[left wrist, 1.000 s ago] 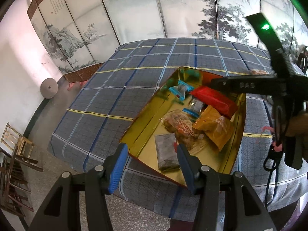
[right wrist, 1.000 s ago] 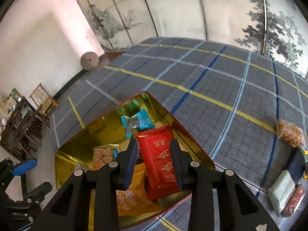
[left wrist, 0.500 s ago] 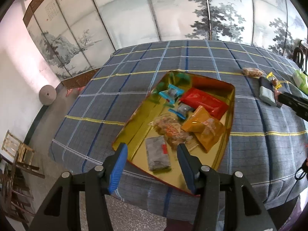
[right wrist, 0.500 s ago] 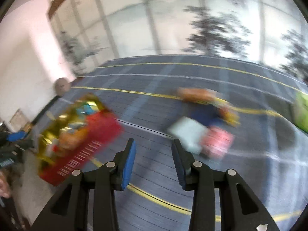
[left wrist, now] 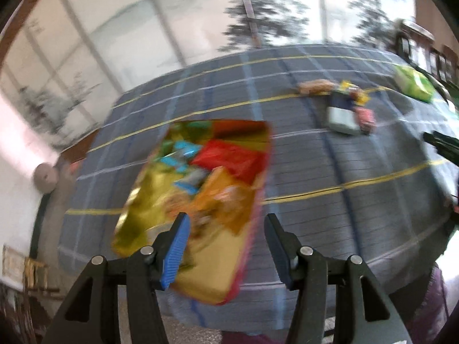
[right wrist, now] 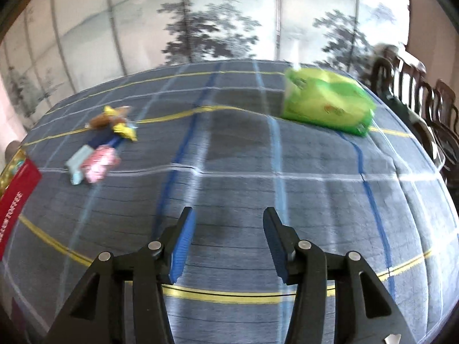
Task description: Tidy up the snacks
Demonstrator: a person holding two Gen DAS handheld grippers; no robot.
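Blue checked cloth with yellow and white lines covers the table (right wrist: 229, 154), seen from two cameras, each looking along the fingers of a hand-held gripper. Both pictures are blurred.

In the left wrist view, the left hand-held gripper (left wrist: 226, 246) stands partly open with nothing between its blue pads; it hangs over the near end of a gold tray (left wrist: 134, 212) with a red rim. The tray sits near the table's front edge and holds several snacks: a red packet (left wrist: 229, 157), an orange packet (left wrist: 226, 197), and small blue-wrapped pieces (left wrist: 183, 149). Further details in the tray are too smeared to tell.

Well apart from the tray, toward the far right of the table, lies a small cluster of loose snacks (left wrist: 344, 109): a pale grey-green pack, a pink one just beside it, a yellow wrapper and a brownish piece. A green bag (left wrist: 413, 84) lies farther right, near the table's edge.

In the right wrist view, the right hand-held gripper (right wrist: 228, 243) has just been opening; its jaws stand partly apart over bare cloth, holding nothing. The green bag is ahead and to its right, the cluster ahead to its left, and the tray's red side shows at the far left edge. Dark wooden chairs (right wrist: 424, 106) stand beyond the table on the right.
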